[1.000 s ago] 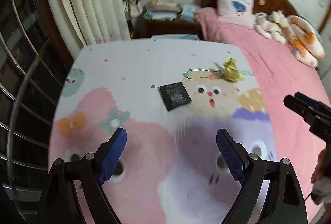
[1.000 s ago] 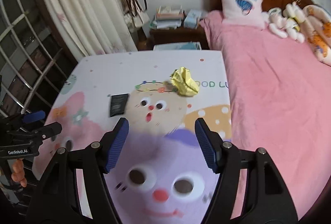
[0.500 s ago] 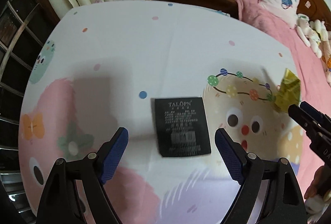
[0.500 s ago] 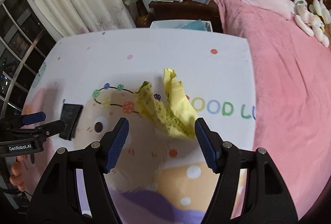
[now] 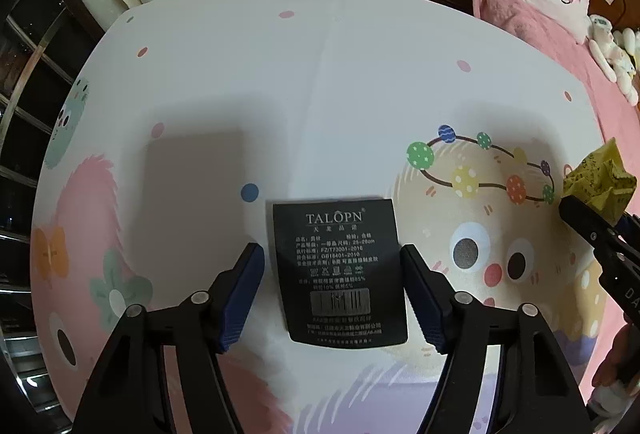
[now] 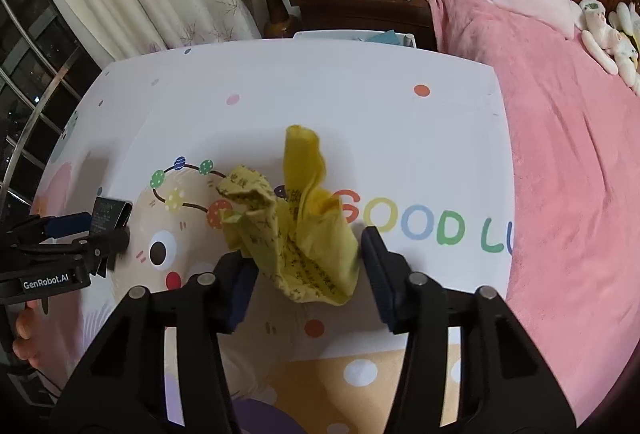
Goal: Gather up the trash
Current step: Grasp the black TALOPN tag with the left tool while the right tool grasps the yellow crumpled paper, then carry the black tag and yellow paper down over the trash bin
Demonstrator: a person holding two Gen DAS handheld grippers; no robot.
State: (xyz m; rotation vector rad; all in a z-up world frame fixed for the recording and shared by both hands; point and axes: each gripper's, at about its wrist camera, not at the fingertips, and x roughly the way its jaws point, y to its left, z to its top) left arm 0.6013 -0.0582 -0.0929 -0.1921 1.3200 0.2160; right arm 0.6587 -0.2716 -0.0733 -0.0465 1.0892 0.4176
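A table covered with a cartoon-printed cloth (image 5: pixel 320 73) fills both wrist views. In the left wrist view, the left gripper (image 5: pixel 332 286) points steeply down at a flat black tag (image 5: pixel 338 270) with white print, lying at 6 o'clock on the cloth. The tag sits between the 2 blue-padded fingers (image 5: pixel 244 290), and the jaws are closing around it; a thin gap shows on each side, so the pads do not press it. At 3 o'clock in that view, the tip of the right gripper meets a crumpled yellow paper. In the right wrist view, the right gripper (image 6: pixel 304 274) has the yellow paper (image 6: pixel 304 234) between its fingers near the middle of the cloth, beside the printed letters "GOOD". Its jaws are closing too; the left pad looks to be at the paper's edge, and I cannot tell whether it is gripped. At 9 o'clock there, the left gripper reaches the tag. A pink bed (image 6: pixel 560 153) lies at 3 o'clock.
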